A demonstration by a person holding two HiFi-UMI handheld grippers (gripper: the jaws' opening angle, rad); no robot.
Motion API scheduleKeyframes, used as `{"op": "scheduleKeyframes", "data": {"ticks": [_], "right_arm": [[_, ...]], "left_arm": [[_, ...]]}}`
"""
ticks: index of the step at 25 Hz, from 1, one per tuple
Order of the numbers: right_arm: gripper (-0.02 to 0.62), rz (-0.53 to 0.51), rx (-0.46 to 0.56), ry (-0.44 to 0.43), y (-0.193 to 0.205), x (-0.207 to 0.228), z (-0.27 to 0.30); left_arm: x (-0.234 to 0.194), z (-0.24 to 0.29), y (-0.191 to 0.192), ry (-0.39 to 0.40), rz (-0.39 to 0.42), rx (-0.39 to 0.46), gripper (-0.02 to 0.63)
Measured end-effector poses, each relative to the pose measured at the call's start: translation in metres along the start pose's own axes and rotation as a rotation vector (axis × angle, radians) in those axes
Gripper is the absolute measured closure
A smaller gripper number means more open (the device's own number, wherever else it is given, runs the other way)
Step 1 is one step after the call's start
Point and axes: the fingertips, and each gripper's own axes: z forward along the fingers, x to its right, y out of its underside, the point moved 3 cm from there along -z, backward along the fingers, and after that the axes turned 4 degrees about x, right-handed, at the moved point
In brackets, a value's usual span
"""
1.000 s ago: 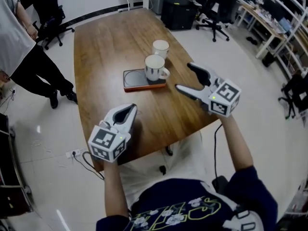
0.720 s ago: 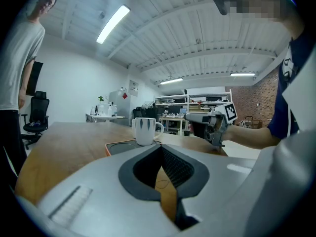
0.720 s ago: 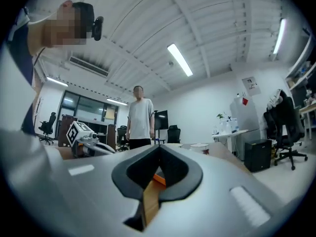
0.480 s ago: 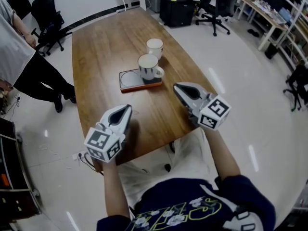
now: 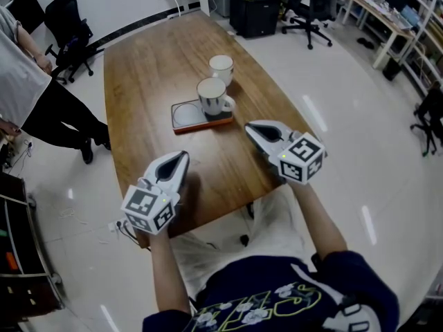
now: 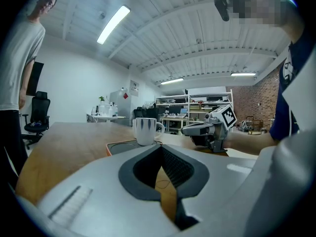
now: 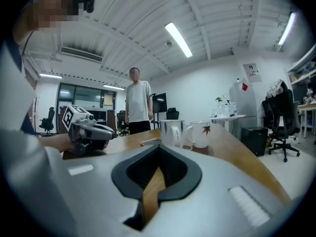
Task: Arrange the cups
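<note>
A: Wooden tabletop (image 5: 138, 68), from above: the cups?
B: Striped cup (image 5: 212, 95) on the tray (image 5: 183, 120), mid-tabletop; white cup (image 5: 221, 68) just beyond.
A: Left gripper view?
B: The left tongs (image 6: 160, 149) closed, empty.
A: Right gripper view?
B: The right tongs (image 7: 159, 149) closed, empty.

**Bare wood near, cups block centre**

The surface (image 5: 138, 68) lies bare along the frame's left-centre and between the left gripper (image 5: 181, 156) and right gripper (image 5: 250, 126). Mid-frame, a flat tray (image 5: 187, 116) carries one cup (image 5: 212, 97); a second cup (image 5: 221, 68) stands just above.
</note>
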Motion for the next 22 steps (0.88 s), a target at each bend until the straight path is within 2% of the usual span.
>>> {"op": "scheduleKeyframes", "data": {"ticks": [12, 16, 18, 19, 21, 22], "right_arm": [[0.594, -0.003, 0.004, 0.000, -0.001, 0.000, -0.001], [0.594, 0.003, 0.047, -0.041, -0.010, 0.006, -0.002], [0.594, -0.008, 0.024, -0.082, -0.022, 0.014, 0.002], [0.575, -0.042, -0.002, -0.105, -0.031, 0.019, 0.007], [0.389, -0.143, -0.081, -0.141, -0.053, 0.032, 0.021], [0.343, -0.199, -0.125, -0.150, -0.065, 0.040, 0.028]], "left_arm": [[0.001, 0.000, -0.001, 0.000, 0.000, 0.002, 0.604], [0.001, 0.000, 0.000, -0.003, -0.002, 0.002, 0.604], [0.001, 0.000, -0.001, -0.001, 0.001, 0.000, 0.604], [0.001, 0.000, -0.001, 0.001, 0.001, -0.001, 0.604], [0.001, 0.001, -0.001, 0.000, -0.001, 0.001, 0.604], [0.001, 0.001, -0.001, -0.002, -0.003, 0.003, 0.603]]}}
